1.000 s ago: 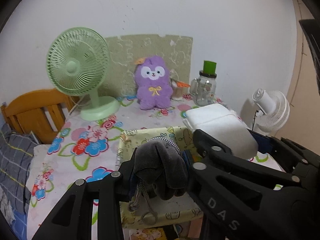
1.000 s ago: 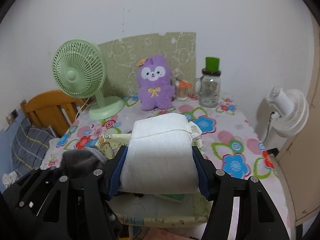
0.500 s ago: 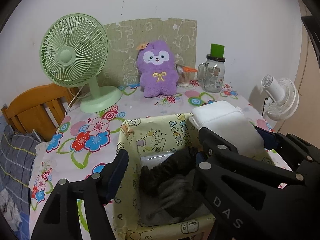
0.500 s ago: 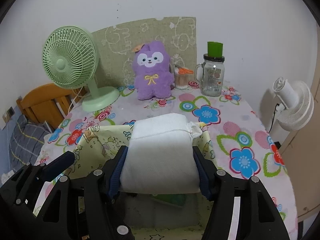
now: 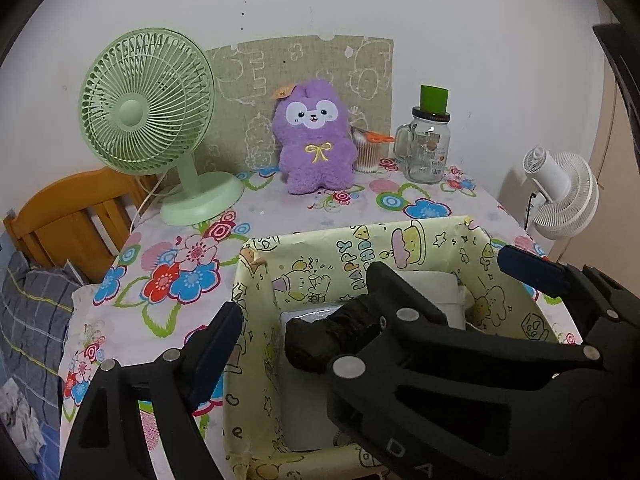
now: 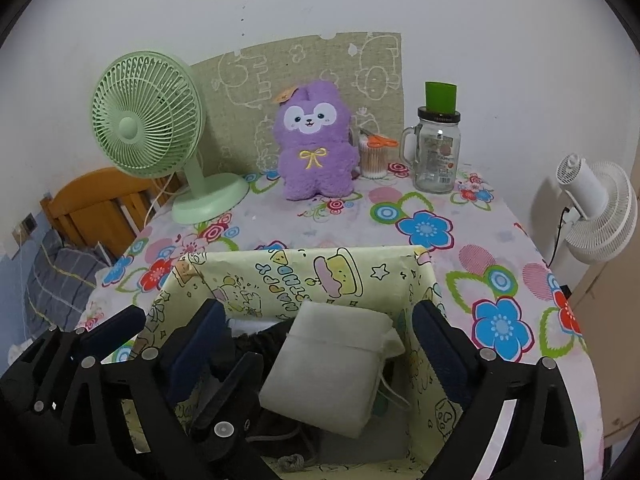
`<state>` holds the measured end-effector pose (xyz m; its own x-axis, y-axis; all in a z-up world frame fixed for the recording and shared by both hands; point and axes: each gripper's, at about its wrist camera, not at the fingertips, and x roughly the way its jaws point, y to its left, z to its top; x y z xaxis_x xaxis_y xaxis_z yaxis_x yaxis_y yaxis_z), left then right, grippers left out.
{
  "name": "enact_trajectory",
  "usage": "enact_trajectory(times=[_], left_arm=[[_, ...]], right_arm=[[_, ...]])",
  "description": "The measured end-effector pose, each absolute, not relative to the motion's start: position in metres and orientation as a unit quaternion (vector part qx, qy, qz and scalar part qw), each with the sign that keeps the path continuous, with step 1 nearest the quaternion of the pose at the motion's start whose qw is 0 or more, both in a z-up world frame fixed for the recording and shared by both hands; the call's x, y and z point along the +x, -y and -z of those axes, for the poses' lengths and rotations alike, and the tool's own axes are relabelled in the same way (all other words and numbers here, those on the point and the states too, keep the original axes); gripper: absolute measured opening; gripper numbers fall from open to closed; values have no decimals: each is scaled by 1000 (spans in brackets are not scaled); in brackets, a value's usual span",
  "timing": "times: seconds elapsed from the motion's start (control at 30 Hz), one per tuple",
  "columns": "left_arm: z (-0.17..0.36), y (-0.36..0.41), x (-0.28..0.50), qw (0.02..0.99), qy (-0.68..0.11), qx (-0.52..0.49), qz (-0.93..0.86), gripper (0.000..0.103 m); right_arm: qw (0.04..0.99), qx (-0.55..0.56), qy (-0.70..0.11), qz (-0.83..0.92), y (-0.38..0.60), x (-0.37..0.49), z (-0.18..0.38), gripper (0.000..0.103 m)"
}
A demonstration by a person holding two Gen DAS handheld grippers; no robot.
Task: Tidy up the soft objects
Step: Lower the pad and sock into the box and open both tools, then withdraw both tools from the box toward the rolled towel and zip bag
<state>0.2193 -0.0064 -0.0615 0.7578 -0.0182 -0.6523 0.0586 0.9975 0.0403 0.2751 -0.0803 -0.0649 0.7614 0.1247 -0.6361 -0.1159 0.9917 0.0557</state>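
A pale yellow cartoon-print box (image 5: pixel 360 248) (image 6: pixel 300 272) stands at the near edge of the flowered table. A dark grey drawstring pouch (image 5: pixel 316 344) (image 6: pixel 260 340) lies inside it on the left. A white cloth pouch (image 6: pixel 332 364) (image 5: pixel 436 292) lies tilted inside it on the right. My left gripper (image 5: pixel 306 300) hangs over the box, jaws opening, pads clear of the dark pouch below. My right gripper (image 6: pixel 320 318) straddles the white pouch, jaws opening, neither pad touching it. A purple plush toy (image 5: pixel 314 144) (image 6: pixel 314 144) sits upright at the back of the table.
A green desk fan (image 5: pixel 148 112) stands at the back left. A glass jar with a green lid (image 5: pixel 428 148) and a cup of cotton swabs with orange scissors (image 6: pixel 374 156) stand at the back right. A white fan (image 6: pixel 596 208) is beyond the table's right edge; a wooden frame (image 5: pixel 68 216) lies to the left.
Both grippers widened and let go. The dark pouch dropped from the left gripper into the box, then the white pouch dropped from the right gripper beside it.
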Motion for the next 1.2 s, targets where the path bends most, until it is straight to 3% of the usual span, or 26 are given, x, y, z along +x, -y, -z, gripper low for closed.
enact_trajectory(times=[1.0, 1.2], left_arm=[[18, 26, 149, 956, -292, 22, 27, 92], [14, 29, 130, 959, -282, 18, 34, 92]], right_arm=[[955, 4, -293, -33, 98, 194, 15, 98], [961, 0, -276, -31, 100, 171, 8, 103]])
